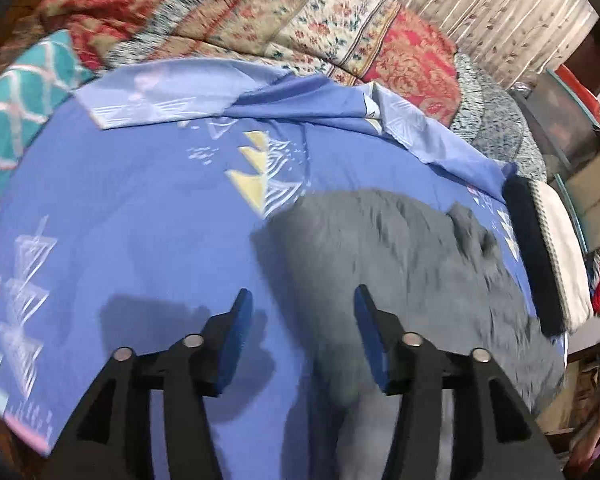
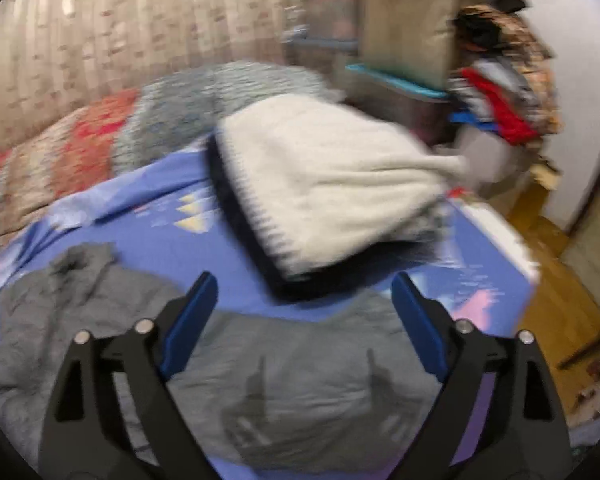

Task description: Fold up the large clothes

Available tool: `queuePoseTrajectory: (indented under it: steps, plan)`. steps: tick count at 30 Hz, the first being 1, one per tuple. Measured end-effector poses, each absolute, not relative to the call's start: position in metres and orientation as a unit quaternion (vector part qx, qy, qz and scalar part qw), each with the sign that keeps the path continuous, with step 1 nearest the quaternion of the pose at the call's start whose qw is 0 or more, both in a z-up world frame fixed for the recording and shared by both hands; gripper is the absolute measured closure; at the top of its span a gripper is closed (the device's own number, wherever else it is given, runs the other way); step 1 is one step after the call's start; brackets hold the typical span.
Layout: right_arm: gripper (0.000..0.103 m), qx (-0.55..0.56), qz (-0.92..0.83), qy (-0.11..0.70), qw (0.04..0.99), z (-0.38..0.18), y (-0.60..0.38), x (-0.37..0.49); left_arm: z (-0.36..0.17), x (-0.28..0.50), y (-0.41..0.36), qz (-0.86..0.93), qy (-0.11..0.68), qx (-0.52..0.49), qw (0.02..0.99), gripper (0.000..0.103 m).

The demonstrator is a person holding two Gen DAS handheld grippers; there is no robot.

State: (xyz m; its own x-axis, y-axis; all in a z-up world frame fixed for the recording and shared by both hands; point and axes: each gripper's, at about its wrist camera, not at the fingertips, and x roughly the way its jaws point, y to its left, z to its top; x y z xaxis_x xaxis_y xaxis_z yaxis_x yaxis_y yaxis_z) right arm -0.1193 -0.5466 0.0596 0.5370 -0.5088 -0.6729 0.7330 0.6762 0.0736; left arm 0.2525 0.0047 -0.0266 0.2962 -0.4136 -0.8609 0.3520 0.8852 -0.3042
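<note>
The jaws of the left gripper (image 1: 303, 304) are seen spread apart, with nothing held between them; they are poised above the bed, over the line where the grey garment (image 1: 400, 256) meets the blue bed sheet (image 1: 132, 208). The jaws of the right gripper (image 2: 304, 292) are likewise parted wide and empty, hung over the grey garment (image 2: 284, 380), on which the shadows of the two fingers are cast.

The garment is laid rumpled and unfolded on the sheet, toward the bed's right side in the left wrist view, with a crumpled tip raised at its far end. In the right wrist view it is spread from the left edge across the lower middle of the picture.

Just beyond the garment, a folded stack (image 2: 324, 176) is found near the edge of the bed: a cream-white knitted piece is laid on top of a dark one. The same stack (image 1: 548, 256) is seen at the right of the left wrist view.

The sheet (image 2: 204, 248) is printed with yellow and white triangles. Behind it, a patchwork quilt (image 1: 300, 24) in red, beige and floral panels is heaped, and a curtain (image 1: 480, 4) with a floral stripe is hung beyond. A wooden floor (image 2: 556, 312) is visible to the right of the bed. Much of the right wrist view is blurred.
</note>
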Motion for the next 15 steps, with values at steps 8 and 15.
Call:
queuePoseTrajectory:
  steps: [8, 15]
  plan:
    - [0.006, 0.112, -0.226, 0.471, 0.845, -0.029, -0.525, 0.018, -0.092, 0.251, -0.089, -0.259, 0.576, 0.043, 0.774, 0.064]
    - [0.095, 0.135, -0.123, 0.524, 0.832, -0.076, -0.502, 0.089, 0.006, 0.221, -0.033, -0.251, 0.472, 0.012, 0.845, 0.076]
